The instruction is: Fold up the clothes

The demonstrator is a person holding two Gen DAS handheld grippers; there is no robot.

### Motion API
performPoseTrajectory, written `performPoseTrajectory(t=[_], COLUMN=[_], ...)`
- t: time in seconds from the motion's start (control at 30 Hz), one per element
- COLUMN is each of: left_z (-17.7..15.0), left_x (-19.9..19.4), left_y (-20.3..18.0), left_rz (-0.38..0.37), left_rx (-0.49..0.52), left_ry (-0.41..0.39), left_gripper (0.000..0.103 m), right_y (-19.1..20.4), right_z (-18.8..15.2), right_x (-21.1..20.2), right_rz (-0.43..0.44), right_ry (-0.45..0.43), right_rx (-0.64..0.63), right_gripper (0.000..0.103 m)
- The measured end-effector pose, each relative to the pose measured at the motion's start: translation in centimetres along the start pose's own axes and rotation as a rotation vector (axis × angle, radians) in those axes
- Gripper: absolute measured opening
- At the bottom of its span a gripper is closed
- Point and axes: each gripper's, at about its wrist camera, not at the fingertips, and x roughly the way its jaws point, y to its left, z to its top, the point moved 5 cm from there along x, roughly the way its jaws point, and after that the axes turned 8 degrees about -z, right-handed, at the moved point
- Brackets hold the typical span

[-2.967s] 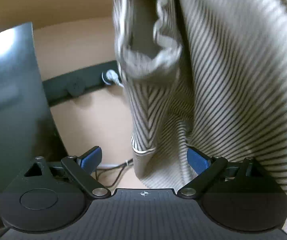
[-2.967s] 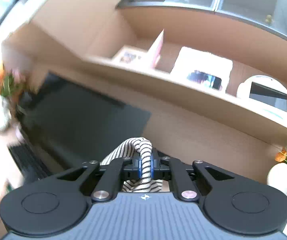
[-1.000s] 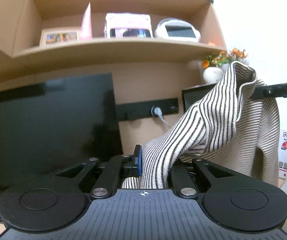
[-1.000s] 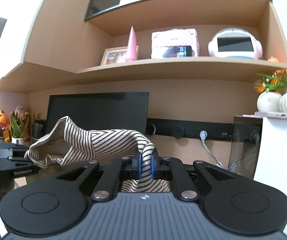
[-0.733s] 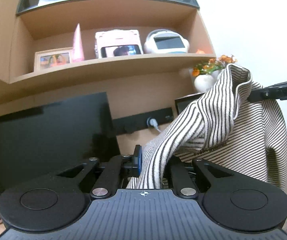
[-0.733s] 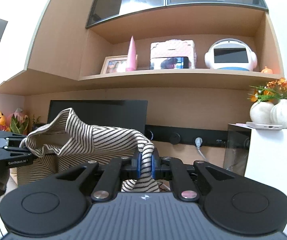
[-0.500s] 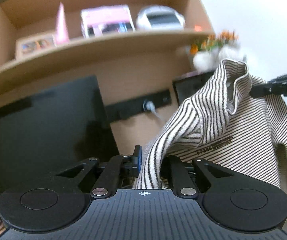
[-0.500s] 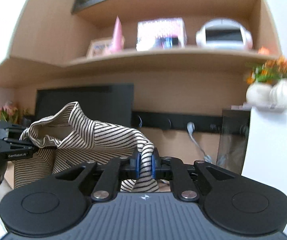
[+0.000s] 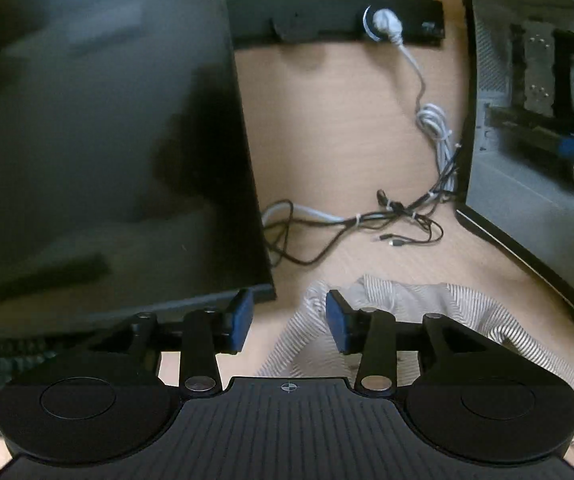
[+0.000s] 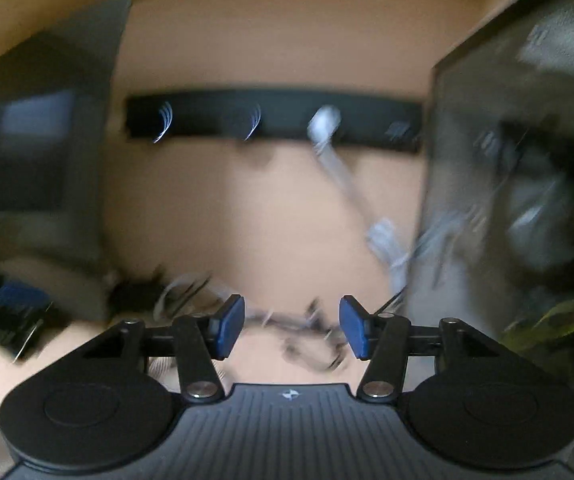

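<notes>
Both tongs: standing apart — jaws just opening, nothing clamped.
Left tongs (image 9: 289,324): hovering over striped garment (image 9: 467,316), lower right, lying on worktop (image 9: 339,120).
Right tongs (image 10: 291,328): blurred cables behind — lower centre.

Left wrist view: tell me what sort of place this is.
Probably a home office desk: a dark monitor, a glass-sided computer case, and a wall power strip with cables trailing across the wooden desktop.
</notes>
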Motion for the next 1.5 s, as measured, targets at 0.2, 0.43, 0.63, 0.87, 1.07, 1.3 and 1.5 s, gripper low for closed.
performPoseTrajectory(t=[0.2,0.43,0.63,0.87,1.07,1.3,1.5], left_z=[-0.1,0.1,-0.1,-0.1,-0.8,-2.1,-6.1], left_x=[1.4,2.6,3.4,3.6,3.9,3.2,3.0], left_y=[-0.9,-2.6,-2.7,-2.2,-2.1,-1.5,-2.2], left_rz=[-0.036,-0.057,-0.075,-0.074,-0.086,-0.136,-0.366], left_rx=[-0.068,-0.039,-0.030,-0.075,-0.099,-0.147,-0.297], left_ry=[0.036,0.067,0.084,0.083,0.093,0.116,0.229], left_gripper=[0.048,0.052,0.056,0.067,0.074,0.079,0.077], right_y=[1.5,2.4,2.6,2.3,3.1,3.1,2.9], right_z=[-7.3,-11.5,-12.0,-13.3,-13.2,-12.7,-12.6], right_x=[1.8,3.8,4.7,6.2,7.6,10.4,11.5], right_rz=[0.176,0.222,0.176,0.114,0.056,-0.012,-0.040], right_ry=[0.276,0.391,0.405,0.461,0.440,0.412,0.409], right_rx=[0.087,0.180,0.179,0.143,0.071,0.028,0.045], right_gripper=[0.052,0.052,0.052,0.052,0.053,0.054,0.055])
